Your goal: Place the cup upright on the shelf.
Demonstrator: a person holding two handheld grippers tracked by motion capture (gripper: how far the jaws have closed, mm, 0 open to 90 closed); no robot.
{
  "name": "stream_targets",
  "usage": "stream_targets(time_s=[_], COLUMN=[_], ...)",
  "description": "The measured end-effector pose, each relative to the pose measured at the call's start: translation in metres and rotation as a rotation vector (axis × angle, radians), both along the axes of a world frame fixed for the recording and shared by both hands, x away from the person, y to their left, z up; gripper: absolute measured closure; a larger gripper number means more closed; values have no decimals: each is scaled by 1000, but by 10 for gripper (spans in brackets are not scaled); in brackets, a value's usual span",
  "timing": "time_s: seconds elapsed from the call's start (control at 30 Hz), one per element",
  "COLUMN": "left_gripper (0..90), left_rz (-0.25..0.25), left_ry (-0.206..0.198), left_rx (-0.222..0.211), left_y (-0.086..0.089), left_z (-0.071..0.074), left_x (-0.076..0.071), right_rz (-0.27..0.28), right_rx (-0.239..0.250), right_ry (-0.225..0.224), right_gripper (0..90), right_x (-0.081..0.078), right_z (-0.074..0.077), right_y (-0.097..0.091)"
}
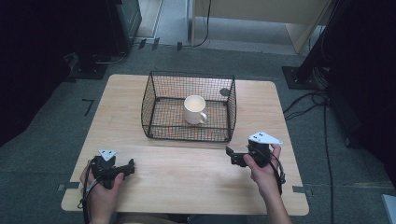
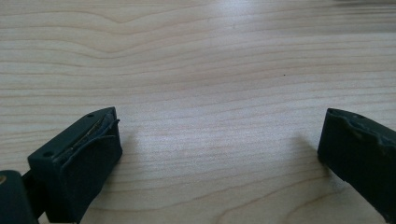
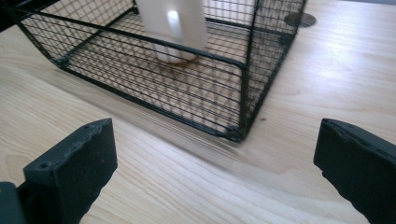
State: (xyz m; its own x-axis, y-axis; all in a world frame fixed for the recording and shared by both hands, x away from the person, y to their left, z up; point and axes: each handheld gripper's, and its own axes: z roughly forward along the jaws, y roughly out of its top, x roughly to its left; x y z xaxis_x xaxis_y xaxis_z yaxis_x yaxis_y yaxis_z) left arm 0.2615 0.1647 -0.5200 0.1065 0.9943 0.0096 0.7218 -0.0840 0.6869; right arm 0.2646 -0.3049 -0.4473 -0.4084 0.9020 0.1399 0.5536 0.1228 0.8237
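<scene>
Wood grain runs across the pale rectangular wooden table (image 1: 140, 196), which stands on grey carpet. Toward its far edge, about midway between the left and right edges, sits a black wire-mesh basket (image 1: 154, 100) with an open top. Inside it a cream ceramic mug (image 1: 194, 109) stands upright on the basket floor, its handle turned toward the near right corner of the basket. A small dark round disc (image 1: 224, 92) lies on the table just behind the basket's far right corner.

Near the table's near left corner, the person's left hand (image 1: 100, 196) holds the left gripper (image 1: 122, 169) low over the wood. In the left gripper view its jaws stand wide apart, released, with bare wood between them and nothing held.

Toward the near right part of the table, the right hand (image 1: 261, 170) holds the right gripper (image 1: 232, 156), a grey three-cornered plate (image 1: 265, 138) on top of it. It points toward the left edge of the table, near the basket's near right corner but apart from it. In the right gripper view its jaws are likewise spread wide and empty, with the basket's corner (image 3: 236, 133) ahead of them and the mug (image 3: 172, 28) seen through the mesh.
</scene>
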Motion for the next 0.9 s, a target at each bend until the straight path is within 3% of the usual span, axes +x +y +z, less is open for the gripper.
stream_targets(time_s=[0.9], left_gripper=[0], left_rz=[-1], left_ry=[1], left_rx=[1], left_y=[0], left_z=[0], left_x=[0], right_rz=[-180], right_rx=[-34], right_ry=[70], right_gripper=[0], right_x=[-15], right_z=[-37], right_y=[-70])
